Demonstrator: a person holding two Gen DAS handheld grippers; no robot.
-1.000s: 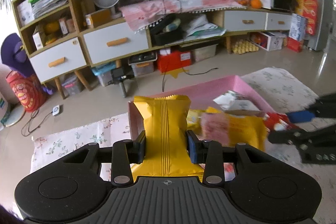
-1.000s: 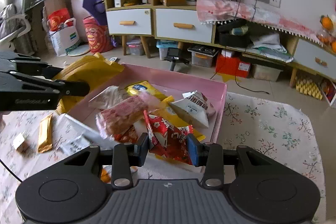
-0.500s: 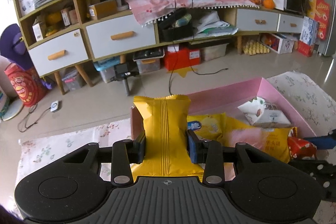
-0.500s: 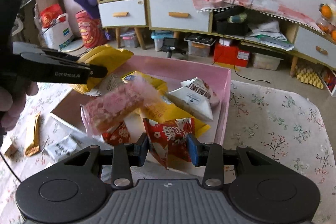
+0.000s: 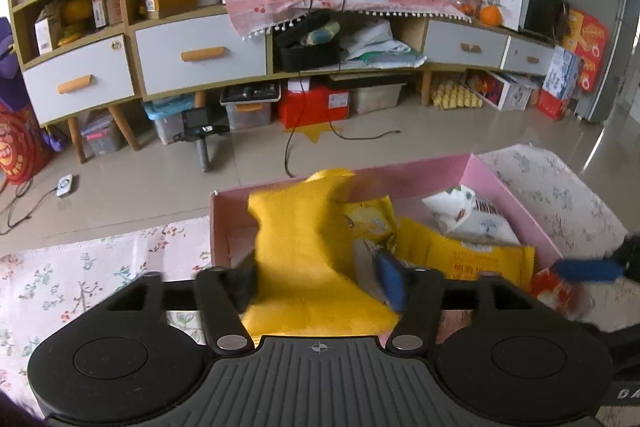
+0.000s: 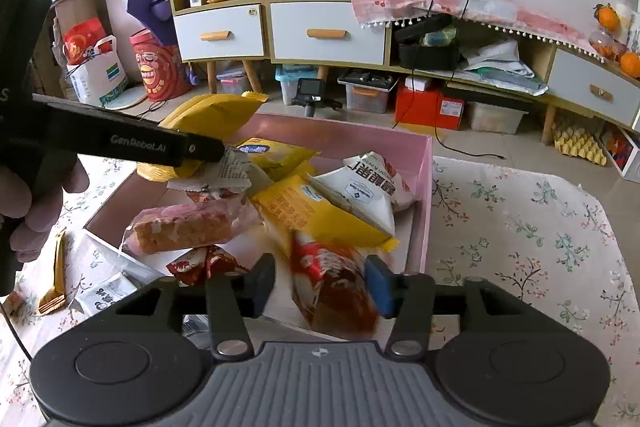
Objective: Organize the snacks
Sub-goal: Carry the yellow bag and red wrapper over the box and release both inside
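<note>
My left tongs had just been opening: jaws apart, the yellow snack bag between them but loose, blurred, sagging into the left end of the pink box on the floral worktop. Right tongs had just been opening too; the red snack packet sat blurred between the spread pads at the box's near edge, not pinched. White packet lay further right inside.

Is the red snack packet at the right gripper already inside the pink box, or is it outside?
Inside: the red snack packet, blurred, is over the pink box's floor, between the open right gripper's fingers, whose jaws have just been opening.
</note>
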